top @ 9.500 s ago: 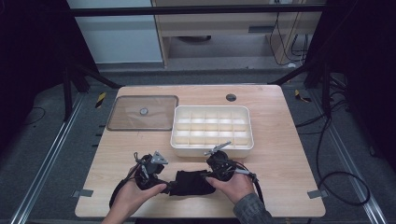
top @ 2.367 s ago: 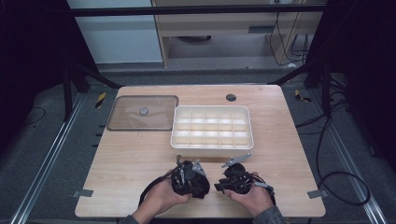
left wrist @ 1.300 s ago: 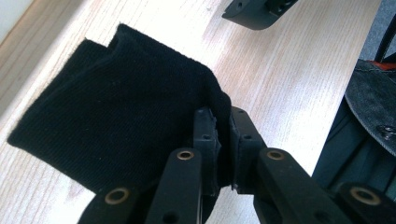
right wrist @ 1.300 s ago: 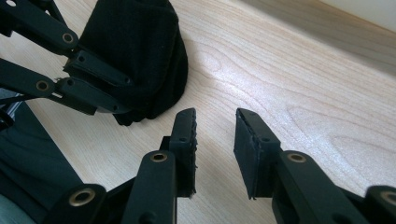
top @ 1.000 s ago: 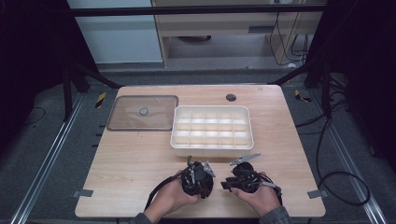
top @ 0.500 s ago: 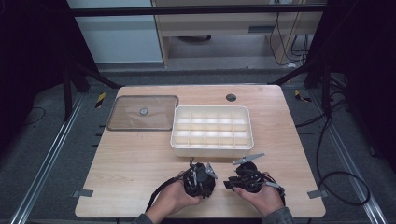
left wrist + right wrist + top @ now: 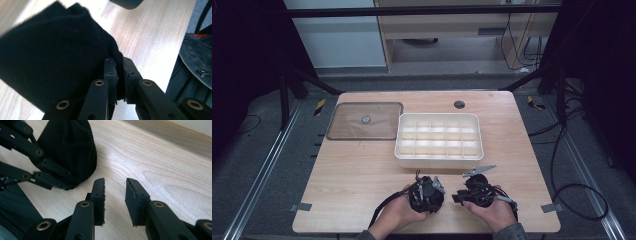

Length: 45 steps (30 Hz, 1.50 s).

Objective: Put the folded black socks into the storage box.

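Wooden table (image 7: 357,175): white compartment tray (image 7: 438,160) mid-table, clear lid (image 7: 364,121) flat just left of it. Near the front edge, my left gripper (image 7: 119,67) is clamped on the edge of a black cloth (image 7: 55,62). My right gripper (image 7: 115,188) sits just beside it, jaws apart, holding nothing.

No writing, label, brand or number can be read anywhere here.

black cloth (image 7: 52,62), pale wood-grain table (image 7: 362,170) (light streaks), cream tray (image 7: 439,159)
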### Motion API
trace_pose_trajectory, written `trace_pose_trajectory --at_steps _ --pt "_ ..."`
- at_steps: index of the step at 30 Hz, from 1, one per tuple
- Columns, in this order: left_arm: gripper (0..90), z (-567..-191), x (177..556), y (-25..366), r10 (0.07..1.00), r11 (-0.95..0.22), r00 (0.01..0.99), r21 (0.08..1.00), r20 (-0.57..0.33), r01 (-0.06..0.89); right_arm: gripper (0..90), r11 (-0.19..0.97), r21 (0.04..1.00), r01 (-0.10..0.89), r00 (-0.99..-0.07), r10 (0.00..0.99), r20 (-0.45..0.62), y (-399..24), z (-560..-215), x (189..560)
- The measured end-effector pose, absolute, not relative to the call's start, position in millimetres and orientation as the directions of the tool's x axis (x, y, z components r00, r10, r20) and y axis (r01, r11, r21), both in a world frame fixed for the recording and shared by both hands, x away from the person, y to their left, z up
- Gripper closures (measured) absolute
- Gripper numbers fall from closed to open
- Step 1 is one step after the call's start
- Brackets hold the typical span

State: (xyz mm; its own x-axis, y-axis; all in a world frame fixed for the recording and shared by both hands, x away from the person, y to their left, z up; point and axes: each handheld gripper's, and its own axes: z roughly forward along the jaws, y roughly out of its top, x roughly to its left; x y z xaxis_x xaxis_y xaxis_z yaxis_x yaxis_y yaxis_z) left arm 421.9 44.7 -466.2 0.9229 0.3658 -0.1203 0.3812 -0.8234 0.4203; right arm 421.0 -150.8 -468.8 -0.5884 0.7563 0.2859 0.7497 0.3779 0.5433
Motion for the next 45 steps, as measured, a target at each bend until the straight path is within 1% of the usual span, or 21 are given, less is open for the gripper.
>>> trace_pose_trajectory --at_steps 2,6,10,14,18,21,24,27,32,38,42,45 --pt "83.0 -468.6 420.1 43.2 0.36 -0.825 0.926 0.424 -0.115 0.373 69.0 0.372 0.542 0.753 -0.584 0.758 0.291 -151.8 -467.8 420.9" --pt "82.8 -468.3 419.8 45.1 0.382 -0.814 0.919 0.435 -0.1 0.386 68.7 0.366 0.549 0.752 -0.581 0.761 0.288 -155.3 -465.3 420.8" --pt "82.3 -467.4 423.8 48.6 0.406 -0.796 0.907 0.442 -0.117 0.413 68.3 0.363 0.558 0.746 -0.583 0.762 0.284 -157.6 -462.4 421.4" --pt "79.9 -465.4 424.4 51.4 0.417 -0.779 0.898 0.454 -0.139 0.432 67.7 0.353 0.56 0.749 -0.575 0.767 0.285 -159.6 -461.2 422.0" --pt "77.0 -460.5 425.0 55.0 0.43 -0.765 0.894 0.473 -0.128 0.436 67.4 0.353 0.558 0.751 -0.574 0.767 0.287 -159.4 -460.3 422.4" --pt "72.7 -457.6 424.9 58.9 0.444 -0.754 0.887 0.483 -0.125 0.445 66.3 0.358 0.558 0.748 -0.577 0.766 0.282 -158.5 -459.1 422.9" --pt "63.4 -454.5 425.1 62.3 0.466 -0.735 0.879 0.507 -0.104 0.45 65.3 0.356 0.556 0.751 -0.573 0.769 0.283 -157.7 -458.2 423.4" --pt "57.0 -451.0 425.3 65.7 0.48 -0.715 0.871 0.529 -0.104 0.457 64.4 0.357 0.563 0.746 -0.578 0.767 0.279 -156.5 -456.4 423.9" --pt "49.4 -447.6 426.9 71.8 0.501 -0.693 0.86 0.548 -0.101 0.468 62.6 0.358 0.565 0.743 -0.578 0.768 0.274 -154.9 -454.3 425.7" --pt "46.2 -441.7 426.4 77.8 0.511 -0.665 0.851 0.573 -0.12 0.479 59.8 0.353 0.57 0.742 -0.577 0.768 0.277 -153.7 -452.2 425.3" --pt "41.4 -433.9 422.9 83.5 0.514 -0.648 0.849 0.596 -0.119 0.475 57.7 0.338 0.575 0.745 -0.569 0.773 0.282 -153.3 -448.5 424.3" --pt "37.6 -426.6 421.8 92.1 0.536 -0.625 0.837 0.616 -0.108 0.479 53.6 0.336 0.583 0.74 -0.569 0.775 0.274 -151.8 -444.3 424.6"
